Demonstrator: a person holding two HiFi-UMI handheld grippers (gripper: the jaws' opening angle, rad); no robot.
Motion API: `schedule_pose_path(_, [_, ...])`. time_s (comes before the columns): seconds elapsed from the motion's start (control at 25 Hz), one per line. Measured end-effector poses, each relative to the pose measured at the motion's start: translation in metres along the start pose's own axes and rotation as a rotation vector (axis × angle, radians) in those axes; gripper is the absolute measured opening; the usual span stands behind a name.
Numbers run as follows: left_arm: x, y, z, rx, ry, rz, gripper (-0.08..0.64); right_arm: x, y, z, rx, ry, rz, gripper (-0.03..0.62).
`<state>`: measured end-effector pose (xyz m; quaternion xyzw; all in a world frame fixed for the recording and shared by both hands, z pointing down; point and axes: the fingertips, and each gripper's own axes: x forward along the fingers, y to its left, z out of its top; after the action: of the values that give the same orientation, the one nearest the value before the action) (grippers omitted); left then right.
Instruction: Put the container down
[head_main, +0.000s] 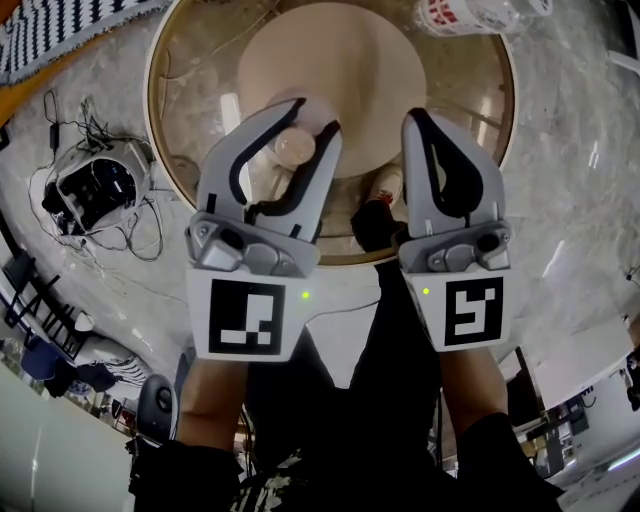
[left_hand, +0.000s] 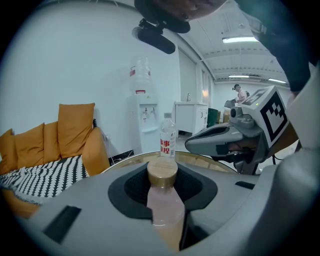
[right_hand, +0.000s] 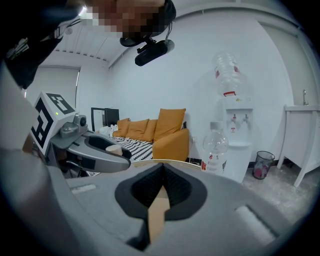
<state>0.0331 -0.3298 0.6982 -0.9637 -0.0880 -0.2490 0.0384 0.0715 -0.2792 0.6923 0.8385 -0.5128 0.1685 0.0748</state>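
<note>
Above the round glass surface (head_main: 152, 100), the person holds both tongs side by side, near its closer edge. The left tongs (head_main: 315, 113) are clenched on the container (left_hand: 162, 200), a small pale jar with a wooden lid, upright between the pads. Whether its base touches the glass, I cannot tell. The right tongs (head_main: 418, 118) are pressed together, with nothing in them. A clear water bottle (left_hand: 168, 135) stands at the surface's far edge, and an orange sofa (left_hand: 75, 135) sits by the wall.
</note>
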Motion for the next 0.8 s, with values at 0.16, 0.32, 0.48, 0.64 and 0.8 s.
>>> schedule_pose_path(0.16, [0.005,-0.001,-0.016,-0.010,0.009,-0.003,0.132,0.005,0.004,-0.013,0.004,0.005,0.005,-0.005])
schedule_pose_path(0.32, [0.008,0.001,-0.026,0.000,0.009,-0.011,0.132,0.011,0.009,-0.022,0.001,0.011,0.014,-0.005])
schedule_pose_path(0.48, [0.014,0.002,-0.038,-0.005,0.013,-0.009,0.133,0.016,0.013,-0.033,0.000,0.012,0.013,-0.005])
schedule_pose_path(0.64, [0.020,-0.001,-0.045,0.016,0.013,-0.023,0.132,0.018,0.013,-0.043,0.005,0.019,0.010,-0.005])
schedule_pose_path(0.8, [0.024,-0.004,-0.057,0.006,0.028,-0.023,0.132,0.017,0.016,-0.052,0.008,0.025,0.008,-0.005])
